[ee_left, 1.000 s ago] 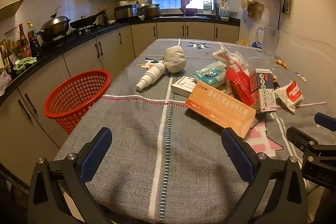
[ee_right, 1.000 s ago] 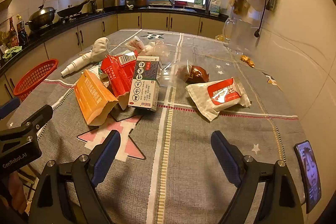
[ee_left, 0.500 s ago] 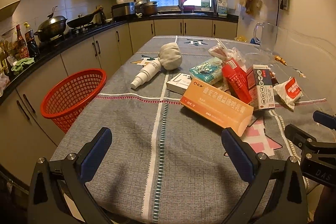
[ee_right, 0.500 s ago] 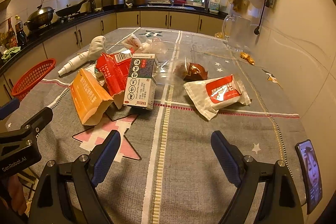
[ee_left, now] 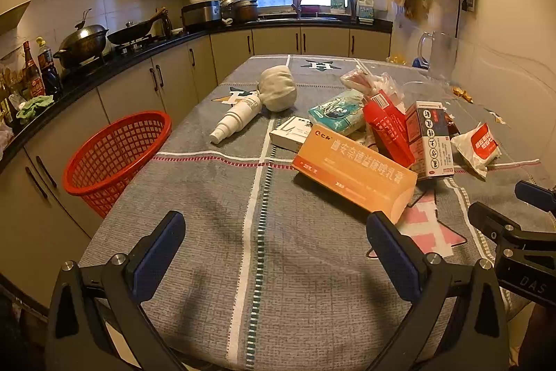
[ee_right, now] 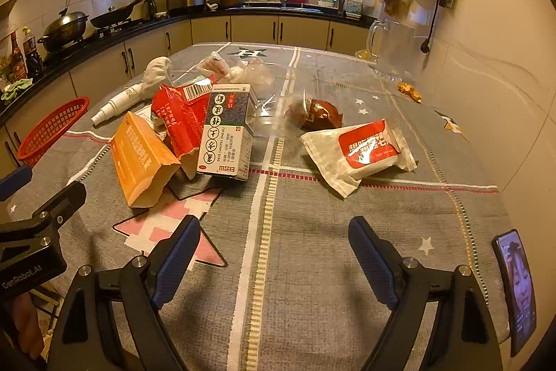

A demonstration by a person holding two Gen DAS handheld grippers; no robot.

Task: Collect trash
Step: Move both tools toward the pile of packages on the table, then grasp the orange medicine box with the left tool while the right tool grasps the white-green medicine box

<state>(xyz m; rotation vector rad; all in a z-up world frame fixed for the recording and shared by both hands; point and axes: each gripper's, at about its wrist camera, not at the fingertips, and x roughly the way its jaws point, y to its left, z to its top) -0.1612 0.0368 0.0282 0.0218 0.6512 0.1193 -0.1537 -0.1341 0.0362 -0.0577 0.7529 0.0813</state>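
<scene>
Both tools hover level over the near counter edge, released wide: left tool, right tool. Trash lies ahead, orange box nearest; red basket stands beside the counter.

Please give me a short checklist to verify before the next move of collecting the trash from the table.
1. Left tongs open and holding nothing: ok.
2. Right tongs open and holding nothing: ok.
3. Red basket in view beside the table's left edge: ok.
4. Orange box nearest the left tongs, nothing on top of it: ok.
5. White and red packet lies apart from the pile, free to grasp: ok.
6. Phone near the right tongs, safely clear of the path: cannot tell.
</scene>
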